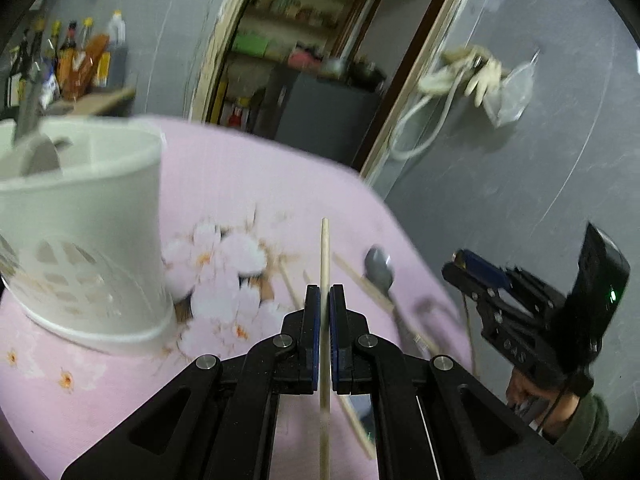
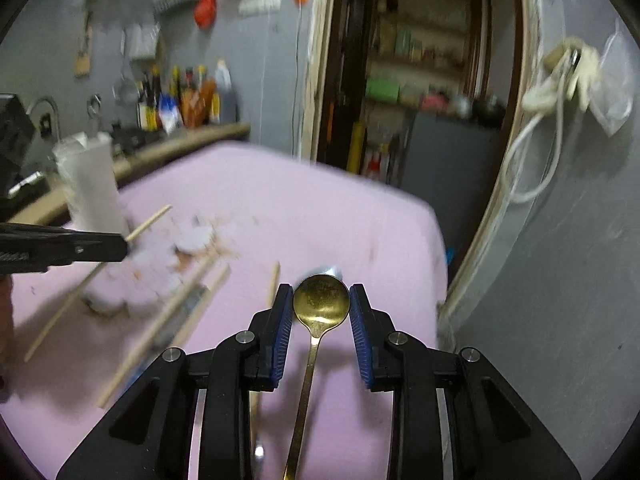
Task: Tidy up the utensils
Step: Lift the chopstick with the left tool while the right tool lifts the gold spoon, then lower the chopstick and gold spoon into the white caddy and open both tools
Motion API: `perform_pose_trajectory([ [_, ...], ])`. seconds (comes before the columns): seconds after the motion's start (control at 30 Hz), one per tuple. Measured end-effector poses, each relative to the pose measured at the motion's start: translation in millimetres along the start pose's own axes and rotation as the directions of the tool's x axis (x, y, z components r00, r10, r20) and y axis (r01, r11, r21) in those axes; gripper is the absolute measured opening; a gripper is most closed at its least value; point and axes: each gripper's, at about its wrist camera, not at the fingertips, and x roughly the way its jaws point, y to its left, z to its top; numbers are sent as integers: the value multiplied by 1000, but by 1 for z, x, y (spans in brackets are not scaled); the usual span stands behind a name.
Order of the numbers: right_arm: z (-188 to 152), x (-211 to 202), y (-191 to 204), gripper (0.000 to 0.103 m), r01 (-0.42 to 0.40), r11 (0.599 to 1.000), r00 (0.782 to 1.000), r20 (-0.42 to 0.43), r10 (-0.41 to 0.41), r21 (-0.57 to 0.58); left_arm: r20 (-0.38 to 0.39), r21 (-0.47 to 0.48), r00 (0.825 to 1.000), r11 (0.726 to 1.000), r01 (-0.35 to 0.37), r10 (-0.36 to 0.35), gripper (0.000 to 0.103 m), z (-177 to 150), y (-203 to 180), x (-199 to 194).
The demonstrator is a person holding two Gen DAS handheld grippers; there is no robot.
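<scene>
My left gripper is shut on a wooden chopstick and holds it above the pink tablecloth, right of the white utensil holder. The holder has a grey utensil in it. My right gripper is open, its jaws on either side of the bowl of a gold spoon lying on the cloth. In the right wrist view the left gripper enters from the left with the chopstick. Several chopsticks and a silver spoon lie loose on the cloth.
The table edge drops off at the right beside a grey wall. A counter with bottles stands behind the table. An open doorway shows shelves. The right gripper appears at the right in the left wrist view.
</scene>
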Motion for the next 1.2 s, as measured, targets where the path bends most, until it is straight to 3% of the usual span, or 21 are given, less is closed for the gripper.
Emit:
perform_pose_trajectory([
  [0.27,39,-37,29,26,9,1000,977,214,-5,-17,167,-3,986,1000,4,-4,2,26,6,-48],
  [0.47,83,-42,54,26,-72,997,943,323,78,-31,295,-43,954,998,-50,60,2,64,32,-93],
  [0.63,127,-37,83,26,-178,983,900,397,180,-43,401,-115,903,987,-115,152,2,96,80,-132],
  [0.83,170,-20,129,26,-269,961,846,458,271,-71,457,-232,856,962,-146,240,2,124,145,-150],
  [1.07,177,2,165,26,-291,954,821,493,287,-70,528,-298,794,941,-161,303,2,131,193,-149],
  [1.2,168,14,167,26,-325,944,802,515,303,-50,587,-321,744,935,-149,320,2,125,207,-147],
])
